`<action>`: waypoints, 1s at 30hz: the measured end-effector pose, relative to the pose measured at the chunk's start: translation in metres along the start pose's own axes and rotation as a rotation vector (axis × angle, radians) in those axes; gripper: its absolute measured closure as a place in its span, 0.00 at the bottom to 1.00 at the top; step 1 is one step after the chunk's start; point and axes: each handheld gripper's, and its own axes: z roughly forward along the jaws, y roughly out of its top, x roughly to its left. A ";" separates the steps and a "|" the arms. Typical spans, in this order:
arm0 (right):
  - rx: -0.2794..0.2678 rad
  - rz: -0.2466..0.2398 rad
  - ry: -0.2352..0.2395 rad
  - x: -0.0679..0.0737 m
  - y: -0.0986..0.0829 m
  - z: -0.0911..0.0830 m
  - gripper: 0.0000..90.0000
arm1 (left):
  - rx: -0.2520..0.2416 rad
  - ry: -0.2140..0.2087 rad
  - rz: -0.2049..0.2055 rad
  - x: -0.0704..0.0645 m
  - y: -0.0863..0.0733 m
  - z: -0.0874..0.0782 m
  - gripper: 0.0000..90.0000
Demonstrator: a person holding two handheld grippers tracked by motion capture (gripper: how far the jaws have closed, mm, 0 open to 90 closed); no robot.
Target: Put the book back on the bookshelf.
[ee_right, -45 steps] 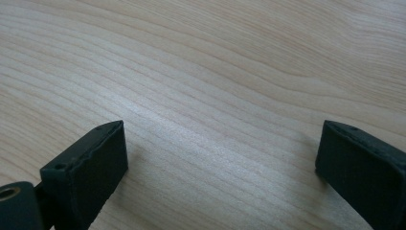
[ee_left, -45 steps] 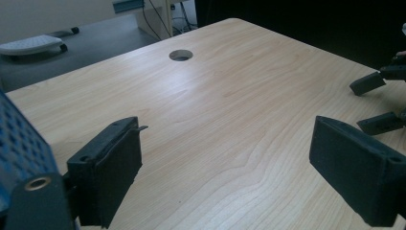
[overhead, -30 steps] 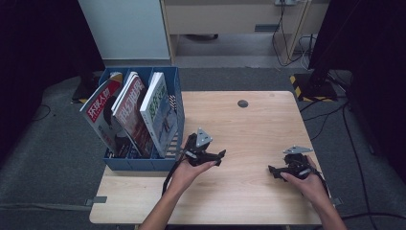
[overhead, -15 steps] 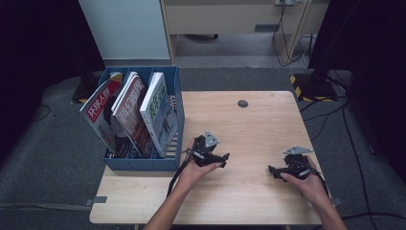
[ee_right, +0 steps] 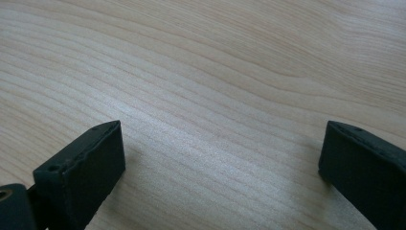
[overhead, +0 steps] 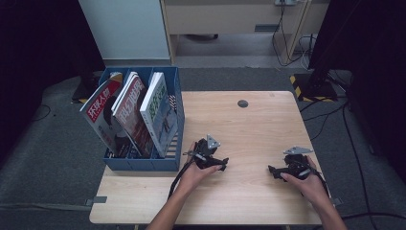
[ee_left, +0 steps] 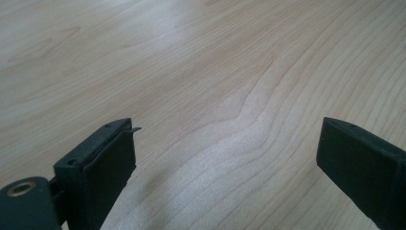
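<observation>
Pale wood table (overhead: 258,124), grain clearly visible in both gripper views. A small dark disc (overhead: 242,103) is set in its far middle.

Left gripper (overhead: 221,166) sits low over the table's near left part, held in the left hand (overhead: 194,173), just beside the rack's near right corner. Jaws wide apart in the left gripper view, nothing between them but bare wood (ee_left: 230,105). A cable (overhead: 176,181) trails from it toward the table's near edge.

Right gripper (overhead: 272,170) sits low over the near right part, held in the right hand (overhead: 311,184), pointing toward the left gripper; the two are well apart. Jaws wide, with bare wood (ee_right: 225,110) between them. Grey plate (overhead: 297,150) on top.

Blue rack (overhead: 143,164) stands at the table's left edge, partly overhanging it. Three compartments, one magazine leaning in each: a red-covered one (overhead: 103,115) at the left, a second (overhead: 131,110) in the middle, a pale blue-green one (overhead: 155,110) at the right, nearest the left gripper. No gripper touches rack or magazines.
</observation>
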 end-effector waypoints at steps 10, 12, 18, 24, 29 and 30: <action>0.000 -0.002 0.003 0.000 0.000 0.000 0.02 | 0.045 0.034 -0.012 0.001 -0.007 0.009 0.07; 0.003 -0.005 0.006 0.000 0.000 -0.001 0.02 | 0.047 0.039 -0.013 0.001 -0.007 0.011 0.07; 0.001 -0.004 0.003 0.000 -0.001 -0.001 0.02 | 0.054 0.054 -0.019 0.003 -0.008 0.012 0.06; 0.001 -0.004 0.003 0.000 -0.001 -0.001 0.02 | 0.064 0.066 -0.021 0.005 -0.009 0.013 0.06; 0.000 -0.004 0.002 0.000 -0.001 -0.001 0.02 | 0.059 0.063 -0.025 0.005 -0.010 0.014 0.05; 0.000 -0.004 0.002 0.000 -0.001 -0.001 0.02 | 0.053 0.060 -0.026 0.005 -0.010 0.014 0.05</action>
